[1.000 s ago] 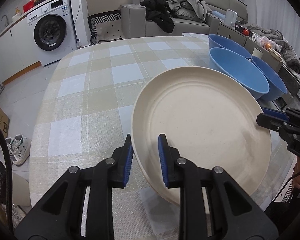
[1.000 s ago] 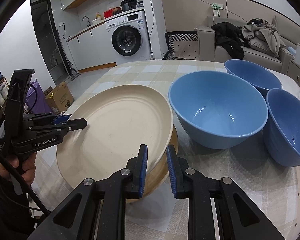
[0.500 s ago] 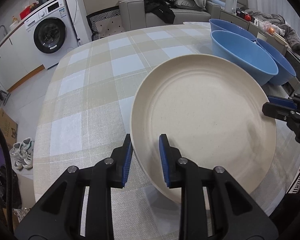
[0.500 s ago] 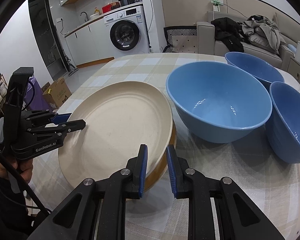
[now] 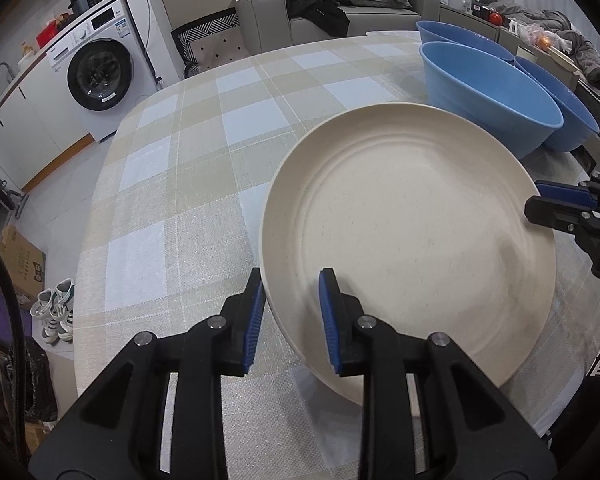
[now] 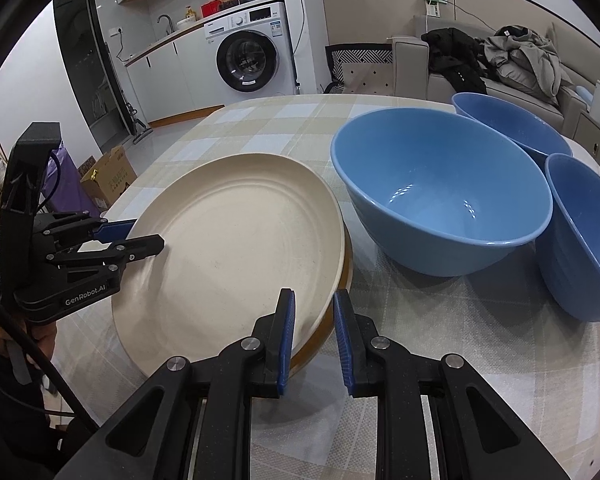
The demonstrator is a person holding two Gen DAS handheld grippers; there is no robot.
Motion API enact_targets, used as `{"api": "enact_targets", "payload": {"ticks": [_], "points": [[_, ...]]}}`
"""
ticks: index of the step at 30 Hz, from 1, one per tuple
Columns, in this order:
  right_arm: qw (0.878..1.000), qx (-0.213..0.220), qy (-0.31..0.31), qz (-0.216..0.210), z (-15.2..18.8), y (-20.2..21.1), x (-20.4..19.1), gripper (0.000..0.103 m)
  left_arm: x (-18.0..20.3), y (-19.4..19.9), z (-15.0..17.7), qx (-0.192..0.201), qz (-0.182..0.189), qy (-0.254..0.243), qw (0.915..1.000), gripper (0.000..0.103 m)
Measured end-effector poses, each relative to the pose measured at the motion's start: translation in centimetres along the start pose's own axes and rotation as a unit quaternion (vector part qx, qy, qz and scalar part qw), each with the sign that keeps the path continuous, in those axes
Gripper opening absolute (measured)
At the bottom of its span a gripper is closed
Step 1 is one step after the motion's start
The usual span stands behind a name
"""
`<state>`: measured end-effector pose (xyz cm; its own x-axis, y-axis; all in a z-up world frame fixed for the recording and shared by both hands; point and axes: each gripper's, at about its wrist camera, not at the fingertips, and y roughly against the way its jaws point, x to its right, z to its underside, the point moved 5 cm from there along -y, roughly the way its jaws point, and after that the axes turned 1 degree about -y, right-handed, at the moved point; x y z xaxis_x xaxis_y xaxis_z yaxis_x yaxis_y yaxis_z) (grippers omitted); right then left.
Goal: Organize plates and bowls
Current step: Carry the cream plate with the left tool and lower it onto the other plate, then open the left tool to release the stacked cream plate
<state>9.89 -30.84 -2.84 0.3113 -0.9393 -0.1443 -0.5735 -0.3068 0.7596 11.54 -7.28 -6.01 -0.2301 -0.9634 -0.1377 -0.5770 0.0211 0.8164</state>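
three glossy blue bowls (image 6: 440,196) crowd the checked beige tablecloth (image 5: 188,184) just beyond a round, matte cream plate (image 5: 408,236). it sits on a second plate with a brown edge (image 6: 320,346). the left gripper (image 5: 292,318) pinches its near rim, the right gripper (image 6: 314,334) clamps the opposite rim.

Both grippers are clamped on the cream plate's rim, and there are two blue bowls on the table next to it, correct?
Not quite: the right wrist view shows three blue bowls, not two. The rest holds: the left gripper and right gripper each grip opposite edges of the cream plate.
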Motion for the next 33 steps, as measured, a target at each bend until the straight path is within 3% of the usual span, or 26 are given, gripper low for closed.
{"api": "enact_targets", "payload": {"ticks": [18, 29, 33], "points": [[1.0, -0.001, 0.017, 0.013, 0.6, -0.4, -0.3, 0.028, 1.2, -0.9, 0.4, -0.009, -0.012, -0.032, 0.9994, 0.032], [1.0, -0.004, 0.017, 0.014, 1.0, -0.4, -0.4, 0.028, 0.5, -0.7, 0.2, -0.013, 0.024, -0.01, 0.9996, 0.04], [1.0, -0.001, 0.011, -0.007, 0.9, 0.0, -0.4, 0.043, 0.3, 0.5, -0.1, 0.003, 0.047, 0.007, 0.9989, 0.059]]}}
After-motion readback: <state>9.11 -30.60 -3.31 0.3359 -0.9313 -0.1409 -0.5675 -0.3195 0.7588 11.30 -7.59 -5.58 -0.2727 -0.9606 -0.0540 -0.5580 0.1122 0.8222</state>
